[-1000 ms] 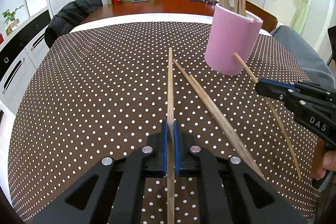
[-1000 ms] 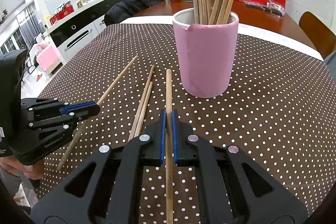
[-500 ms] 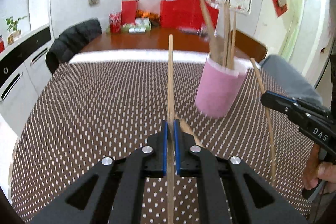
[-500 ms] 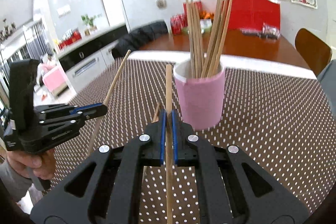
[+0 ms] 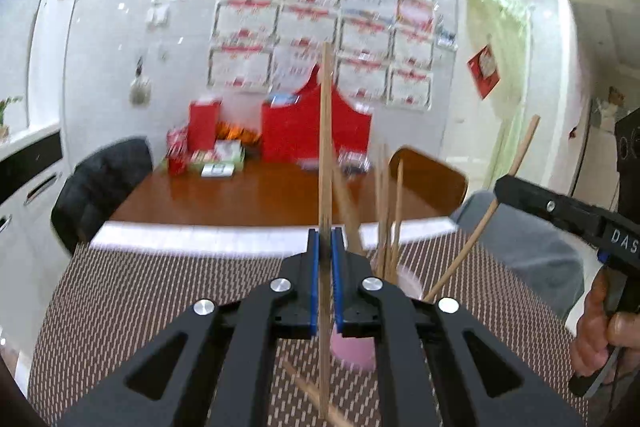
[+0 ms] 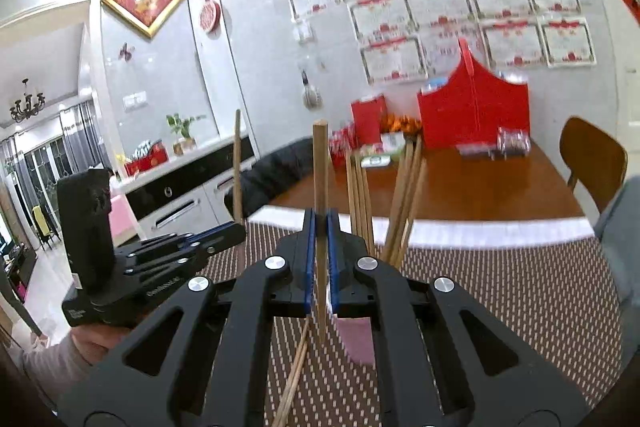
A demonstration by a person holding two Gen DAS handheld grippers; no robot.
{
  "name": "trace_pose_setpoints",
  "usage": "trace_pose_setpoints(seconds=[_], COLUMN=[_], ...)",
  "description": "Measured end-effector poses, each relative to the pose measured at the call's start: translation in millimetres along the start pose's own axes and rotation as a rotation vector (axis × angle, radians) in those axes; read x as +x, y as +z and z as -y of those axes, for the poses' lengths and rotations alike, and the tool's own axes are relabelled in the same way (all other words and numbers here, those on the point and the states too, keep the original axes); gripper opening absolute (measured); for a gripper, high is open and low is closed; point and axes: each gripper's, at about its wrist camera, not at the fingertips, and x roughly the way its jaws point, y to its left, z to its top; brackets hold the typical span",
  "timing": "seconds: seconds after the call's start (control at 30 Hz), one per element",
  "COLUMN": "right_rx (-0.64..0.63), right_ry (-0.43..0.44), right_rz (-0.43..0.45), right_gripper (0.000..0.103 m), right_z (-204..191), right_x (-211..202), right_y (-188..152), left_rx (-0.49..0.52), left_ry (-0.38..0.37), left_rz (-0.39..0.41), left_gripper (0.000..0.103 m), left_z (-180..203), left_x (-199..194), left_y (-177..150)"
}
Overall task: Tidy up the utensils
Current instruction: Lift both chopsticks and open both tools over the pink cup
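Up close, the left gripper [image 5: 325, 247] has its blue pads pressed together on one wooden chopstick [image 5: 326, 131], which stands nearly upright through the jaws. The right gripper [image 6: 319, 231] pinches a second chopstick [image 6: 320, 163] the same way, each tool held in a person's hand [image 5: 600, 327]. Just below and behind the left tongs, two loose chopsticks [image 5: 304, 385] lie on the tablecloth; from the right tongs they show as a pair [image 6: 296, 367] running down and to the left. Directly beyond both sets of tongs, half hidden by them, stands the pink holder [image 6: 356, 341], with a bundle of chopsticks [image 6: 400, 203] fanning out of it. The likely next step is dropping both sticks into that holder, and the risk looks real: the bundle already crowds the opening, so a stick lowered off-centre could catch on the others or the rim and tip the holder, and two tongs converging could knock together. Each stick is held at a single point and might pivot or slip. Beneath everything is a brown dotted tablecloth [image 5: 140, 291]. Farther off sit a wooden table [image 6: 480, 183] with red bags [image 6: 472, 111], a wooden chair, and a white wall of framed certificates [image 6: 460, 7].
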Motion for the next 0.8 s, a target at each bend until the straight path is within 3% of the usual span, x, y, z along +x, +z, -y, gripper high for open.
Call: trace_pose_setpoints(seconds=[0.23,0.37,0.5,0.8], right_rx=[-0.041,-0.064,-0.069,-0.037], right_ry=[-0.003,-0.017,-0.030,-0.048], right_rz=[0.061,0.077,0.068,-0.012], right_gripper=[0.006,0.006,0.006,0.006], right_z=[1,2,11,34], right_x=[3,5,12,44], right_y=[38,57,62,39], left_rx=[0.010,-0.013,-0.021,-0.027], left_ry=[-0.073,-0.106,-0.132,-0.132], left_rz=[0.141,0.166,0.165,0.083], left_gripper=[0.006,0.006,0.006,0.006], left_z=[18,22,27,23], left_x=[12,29,44,75], left_y=[42,52,50,21])
